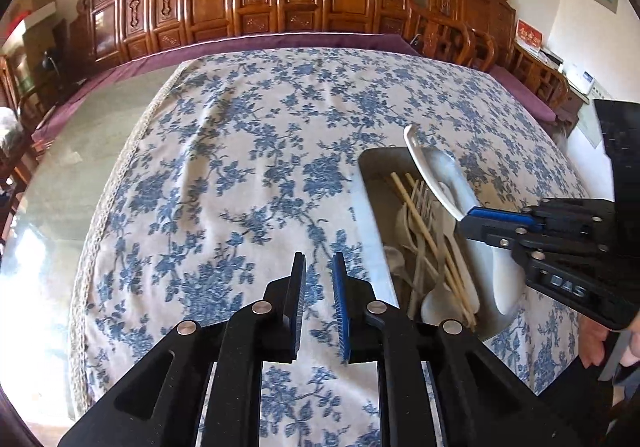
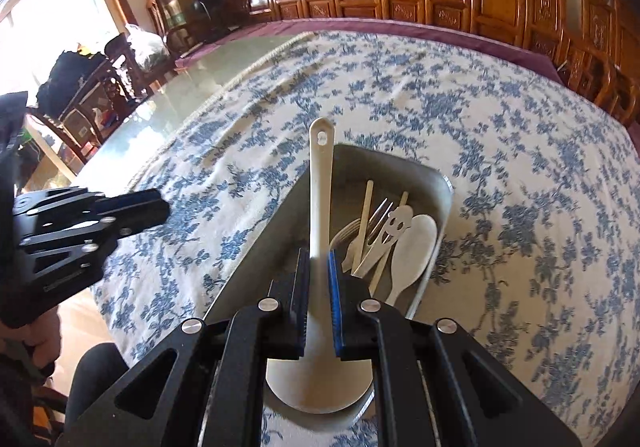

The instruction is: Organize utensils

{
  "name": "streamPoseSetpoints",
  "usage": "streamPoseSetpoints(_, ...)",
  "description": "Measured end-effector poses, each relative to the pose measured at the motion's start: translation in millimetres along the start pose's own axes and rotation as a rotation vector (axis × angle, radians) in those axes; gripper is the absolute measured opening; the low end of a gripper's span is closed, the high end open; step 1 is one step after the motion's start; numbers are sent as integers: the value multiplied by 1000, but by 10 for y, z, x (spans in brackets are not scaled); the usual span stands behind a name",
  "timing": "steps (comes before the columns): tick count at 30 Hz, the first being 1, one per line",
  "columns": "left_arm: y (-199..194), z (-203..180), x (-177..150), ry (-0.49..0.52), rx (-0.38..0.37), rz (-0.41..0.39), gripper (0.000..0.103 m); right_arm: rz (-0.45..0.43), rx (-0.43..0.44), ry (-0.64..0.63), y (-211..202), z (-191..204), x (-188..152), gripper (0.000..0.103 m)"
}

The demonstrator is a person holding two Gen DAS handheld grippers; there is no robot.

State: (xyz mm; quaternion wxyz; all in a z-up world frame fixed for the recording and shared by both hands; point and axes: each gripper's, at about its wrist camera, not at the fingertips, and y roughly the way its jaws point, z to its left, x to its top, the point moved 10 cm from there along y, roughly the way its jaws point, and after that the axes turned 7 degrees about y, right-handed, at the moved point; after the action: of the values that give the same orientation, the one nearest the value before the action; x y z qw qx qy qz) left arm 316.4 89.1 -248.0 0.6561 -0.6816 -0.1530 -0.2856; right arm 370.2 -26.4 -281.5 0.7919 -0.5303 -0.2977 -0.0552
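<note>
both right gripper (image 2: 319, 271) jaws clamp white spatula (image 2: 321, 183); left gripper (image 1: 319, 271) parted, empty

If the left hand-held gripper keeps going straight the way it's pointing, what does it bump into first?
Probably just the flowery tablecloth. The left hand-held gripper points across bare cloth with nothing between its fingers. The utensil tray sits off to its right, out of that line. How soon it would touch the cloth is hard to judge.

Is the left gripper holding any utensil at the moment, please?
No, the left gripper hovers over the floral tablecloth with nothing between its fingers, while the right gripper grips the white ladle.
</note>
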Motion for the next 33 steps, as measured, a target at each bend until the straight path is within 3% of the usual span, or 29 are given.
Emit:
streamPoseSetpoints(12,114,117,-89,-18,9,26,12,65,17,32,371,42,-92,11)
streamPoseSetpoints(23,125,60,-96,-16,10,24,14,-8,17,16,134,-69,-95,12)
streamPoseSetpoints(25,104,28,-80,-18,11,16,26,-43,-9,10,-15,-108,-92,12)
streamPoseSetpoints(30,39,-89,-59,-23,15,6,38,-124,-44,8,-433,-226,-94,12)
streamPoseSetpoints(32,-21,-160,-49,-30,15,-6,48,-154,-60,20,-619,-299,-125,18)
streamPoseSetpoints(33,-56,-195,-45,-31,20,-12,57,-170,-72,28,-712,-335,-140,26)
